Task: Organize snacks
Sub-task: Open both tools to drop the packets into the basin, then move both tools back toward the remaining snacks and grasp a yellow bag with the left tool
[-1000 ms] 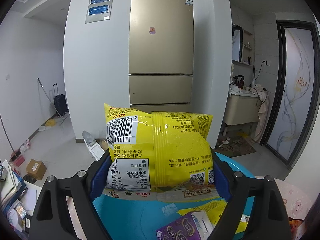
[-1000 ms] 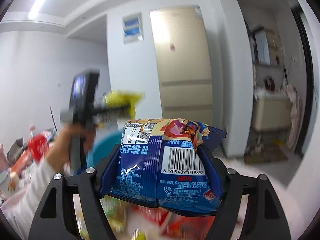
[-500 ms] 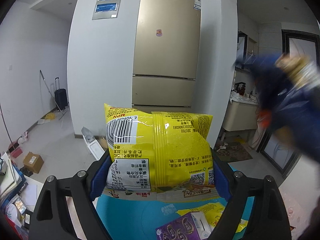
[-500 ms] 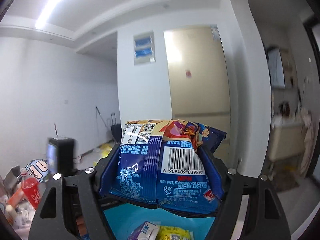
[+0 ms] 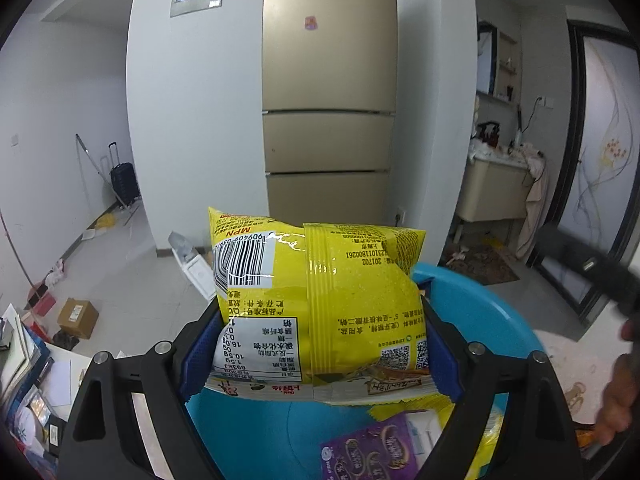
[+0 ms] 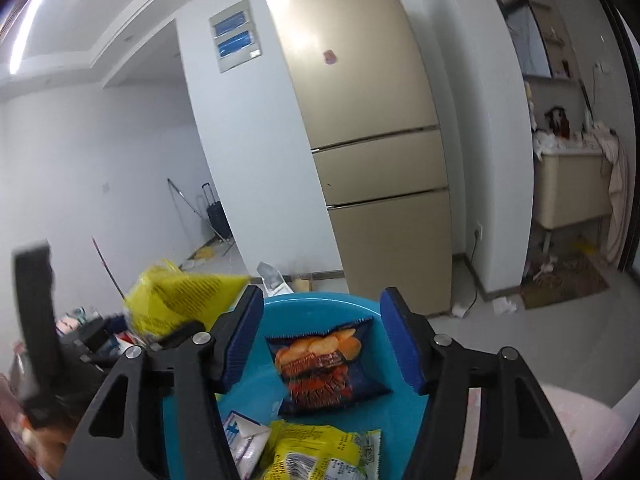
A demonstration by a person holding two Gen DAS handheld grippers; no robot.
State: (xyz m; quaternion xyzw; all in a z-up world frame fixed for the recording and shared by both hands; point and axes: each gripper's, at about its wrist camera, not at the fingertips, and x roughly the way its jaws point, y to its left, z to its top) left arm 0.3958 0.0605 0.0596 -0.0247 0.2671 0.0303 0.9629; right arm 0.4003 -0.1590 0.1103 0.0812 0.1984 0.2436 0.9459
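Note:
My left gripper (image 5: 316,344) is shut on a yellow snack bag (image 5: 320,308) and holds it above a blue basin (image 5: 480,304). A purple packet (image 5: 372,452) lies in the basin below. My right gripper (image 6: 320,340) is open and empty above the same blue basin (image 6: 316,304). A dark blue chip bag (image 6: 328,364) lies in the basin between its fingers. A second yellow bag (image 6: 320,456) and a white-blue packet (image 6: 244,440) lie nearer. The left gripper with its yellow bag (image 6: 176,296) shows at the left, blurred.
A gold fridge (image 5: 328,120) stands against the wall ahead. Boxes, books and clutter (image 5: 76,316) lie at the lower left. A pink patterned tabletop (image 6: 580,432) shows under the basin at the right. The hand holding the right gripper (image 5: 616,396) is at the right edge.
My right gripper moved over the basin, opened and let go of the dark blue chip bag, which now lies in the basin. My left gripper still holds the yellow bag.

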